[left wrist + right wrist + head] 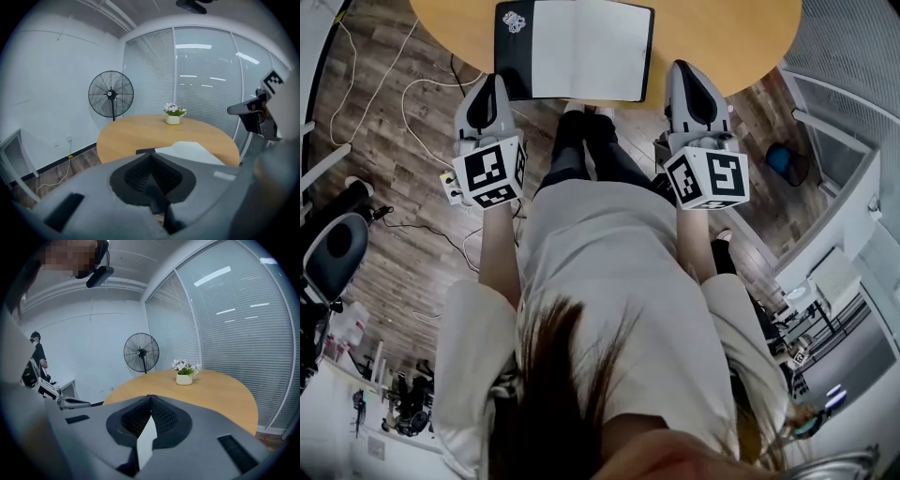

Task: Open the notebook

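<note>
Round tan wooden table top point(722, 37): smooth, matt. Open black-covered notebook point(581, 47) at 12 o'clock: white matt paper pages, cover with slight sheen. Grey-brown plank floor point(384, 187) at 9 o'clock: wood-grain, matt. Left gripper point(150, 154) and right gripper point(150, 397): grey matt plastic shells, black ribbed inner faces.

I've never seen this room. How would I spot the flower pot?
Find the round wooden table by the wall of blinds. Toward its far side stands a small pale pot of white flowers. It is the only upright thing on the table; the open notebook lies flat at the near edge.
</note>
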A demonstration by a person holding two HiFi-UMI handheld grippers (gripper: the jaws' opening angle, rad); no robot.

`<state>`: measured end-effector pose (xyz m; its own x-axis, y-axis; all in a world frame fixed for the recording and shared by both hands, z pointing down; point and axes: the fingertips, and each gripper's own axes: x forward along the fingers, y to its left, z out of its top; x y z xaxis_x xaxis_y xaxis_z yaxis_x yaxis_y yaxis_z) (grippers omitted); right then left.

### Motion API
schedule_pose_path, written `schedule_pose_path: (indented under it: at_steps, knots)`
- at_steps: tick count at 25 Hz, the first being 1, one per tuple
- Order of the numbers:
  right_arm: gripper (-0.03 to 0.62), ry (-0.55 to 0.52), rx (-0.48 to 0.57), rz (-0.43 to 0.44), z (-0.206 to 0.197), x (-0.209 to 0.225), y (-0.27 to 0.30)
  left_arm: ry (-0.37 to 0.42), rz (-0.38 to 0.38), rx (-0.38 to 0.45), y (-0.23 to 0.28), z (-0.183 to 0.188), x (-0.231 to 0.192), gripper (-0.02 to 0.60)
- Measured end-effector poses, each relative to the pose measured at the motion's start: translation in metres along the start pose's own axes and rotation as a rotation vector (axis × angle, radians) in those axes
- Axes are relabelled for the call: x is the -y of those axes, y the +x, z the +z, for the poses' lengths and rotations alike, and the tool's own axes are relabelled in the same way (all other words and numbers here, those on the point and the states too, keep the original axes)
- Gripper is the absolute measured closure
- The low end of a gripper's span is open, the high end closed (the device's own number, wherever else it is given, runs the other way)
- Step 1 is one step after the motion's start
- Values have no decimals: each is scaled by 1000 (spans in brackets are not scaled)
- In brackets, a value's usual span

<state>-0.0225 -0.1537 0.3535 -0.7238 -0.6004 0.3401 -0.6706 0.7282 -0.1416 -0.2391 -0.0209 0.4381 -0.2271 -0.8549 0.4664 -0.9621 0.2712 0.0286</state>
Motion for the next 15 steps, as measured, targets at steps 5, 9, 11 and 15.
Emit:
schedule_pose_path:
  at_steps: [5,9,11,15]
  knots:
    - [592,3,36,-13,16,10,-5,57,-21,68,3,38,14,565]
    - [592,-3,59,-8,28,12,-7,71,-36,109,4,61,26,565]
    - [592,-7,73,2,36,11,-7,70,-42,130,5,73,30,565]
    - [592,-11,100,9,51,12,-9,67,-54,176,4,98,40,565]
